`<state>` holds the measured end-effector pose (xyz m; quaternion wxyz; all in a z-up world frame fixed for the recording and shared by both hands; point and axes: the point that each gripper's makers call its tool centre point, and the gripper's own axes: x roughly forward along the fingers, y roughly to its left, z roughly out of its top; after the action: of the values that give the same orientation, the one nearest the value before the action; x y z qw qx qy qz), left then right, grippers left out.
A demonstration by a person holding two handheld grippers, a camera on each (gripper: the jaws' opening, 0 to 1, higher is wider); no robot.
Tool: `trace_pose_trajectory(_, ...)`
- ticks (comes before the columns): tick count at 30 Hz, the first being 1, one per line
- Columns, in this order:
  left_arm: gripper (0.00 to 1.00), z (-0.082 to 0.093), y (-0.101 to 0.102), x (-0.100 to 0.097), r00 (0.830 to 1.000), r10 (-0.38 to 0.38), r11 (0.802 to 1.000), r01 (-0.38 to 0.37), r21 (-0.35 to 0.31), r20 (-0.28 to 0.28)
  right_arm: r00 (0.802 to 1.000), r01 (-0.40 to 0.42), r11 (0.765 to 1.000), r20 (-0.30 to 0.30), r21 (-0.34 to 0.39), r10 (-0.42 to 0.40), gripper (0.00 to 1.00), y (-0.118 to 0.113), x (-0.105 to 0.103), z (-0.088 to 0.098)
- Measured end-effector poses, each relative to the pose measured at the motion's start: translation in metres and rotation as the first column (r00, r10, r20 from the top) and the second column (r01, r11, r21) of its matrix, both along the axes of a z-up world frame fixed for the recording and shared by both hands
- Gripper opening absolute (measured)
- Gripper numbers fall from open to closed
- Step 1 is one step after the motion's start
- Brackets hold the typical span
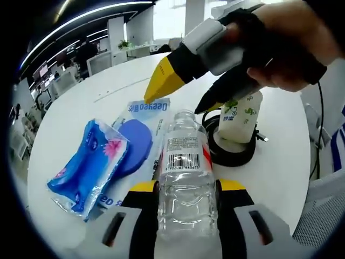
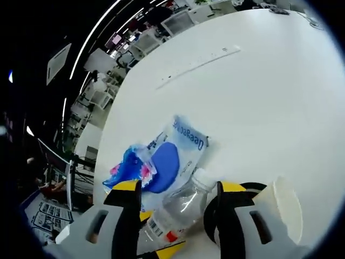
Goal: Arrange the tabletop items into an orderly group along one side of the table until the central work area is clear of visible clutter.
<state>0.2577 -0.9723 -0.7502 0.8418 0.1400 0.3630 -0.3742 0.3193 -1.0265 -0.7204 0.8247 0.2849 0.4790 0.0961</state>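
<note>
Clear bottle: clamped in left gripper. Right gripper spread above it. Blue packets beside it on counter.

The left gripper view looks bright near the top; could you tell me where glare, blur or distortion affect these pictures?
Left gripper view: window glare washes out the top, the clear plastic bottle is sharp, its barcode readable, the white table edge bows. Right gripper view: the table is nearly blown out, the paper cup soft, ceiling lights curve.
</note>
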Motion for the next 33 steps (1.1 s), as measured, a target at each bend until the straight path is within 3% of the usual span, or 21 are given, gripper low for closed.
trace_pose_trajectory(13,0.39,-0.001,0.001,0.001,1.000,0.022,1.000,-0.022,-0.015,0.001,0.997,0.069,0.995,-0.042,-0.067,-0.072,0.42,-0.001,0.011,-0.024)
trace_pose_trajectory(16,0.39,-0.001,0.000,0.002,1.000,0.027,0.999,-0.027,-0.017,0.003,0.994,0.095,0.994,-0.055,-0.052,-0.098,0.38,-0.004,0.013,-0.029)
trace_pose_trajectory(21,0.39,-0.001,0.000,0.002,1.000,0.030,0.999,-0.030,-0.023,0.008,0.995,0.068,0.992,-0.066,-0.102,-0.075,0.30,-0.006,0.009,-0.035)
trace_pose_trajectory(23,0.38,0.000,0.000,0.001,1.000,0.026,0.999,-0.026,-0.023,0.010,0.989,0.130,0.988,-0.061,-0.086,-0.135,0.28,-0.009,0.013,-0.035)
trace_pose_trajectory(26,0.38,0.000,0.000,0.001,0.999,0.031,0.999,-0.031,-0.035,0.007,0.988,0.141,0.986,-0.051,-0.083,-0.146,0.25,-0.009,0.012,-0.034)
trace_pose_trajectory(29,0.38,0.001,0.001,0.000,0.999,0.041,0.998,-0.041,-0.047,0.004,0.974,0.224,0.975,-0.044,-0.009,-0.224,0.20,-0.012,0.014,-0.031)
trace_pose_trajectory(33,0.38,0.001,0.001,-0.001,0.999,0.030,0.999,-0.029,-0.036,0.014,0.979,0.203,0.979,-0.008,-0.020,-0.204,0.20,-0.012,0.011,-0.026)
